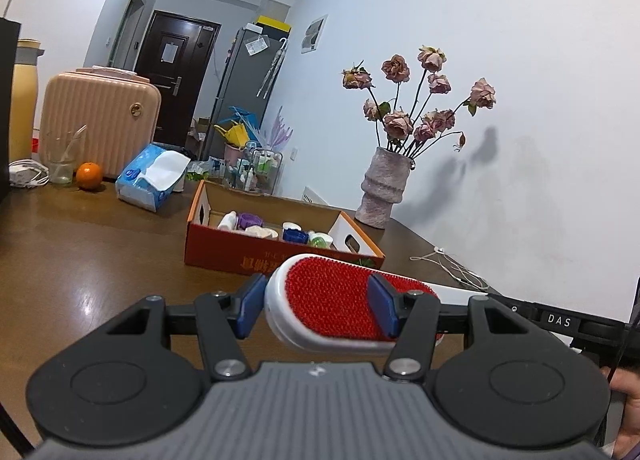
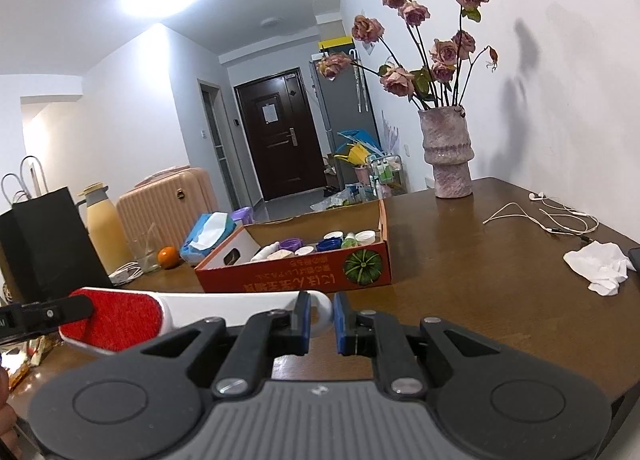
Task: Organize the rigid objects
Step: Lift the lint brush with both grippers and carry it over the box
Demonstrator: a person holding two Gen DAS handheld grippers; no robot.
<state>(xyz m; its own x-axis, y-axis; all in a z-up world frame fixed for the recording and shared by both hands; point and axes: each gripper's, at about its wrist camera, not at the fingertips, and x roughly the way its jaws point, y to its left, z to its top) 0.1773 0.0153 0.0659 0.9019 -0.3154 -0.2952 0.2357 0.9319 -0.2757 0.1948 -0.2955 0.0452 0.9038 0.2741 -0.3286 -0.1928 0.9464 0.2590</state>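
Holding the lint brush (image 1: 344,308) at both ends: left gripper (image 1: 316,310) clamps its red head, right gripper (image 2: 322,318) pinches the white handle tip, cardboard box (image 2: 296,260) just ahead.

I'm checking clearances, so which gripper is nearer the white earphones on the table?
Right. The right gripper holds the lint brush handle with the earphones ahead-right; the left gripper clamps the brush's far head.

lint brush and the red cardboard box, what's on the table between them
Nothing: in the right wrist view only bare brown table lies between the lint brush and the red cardboard box.
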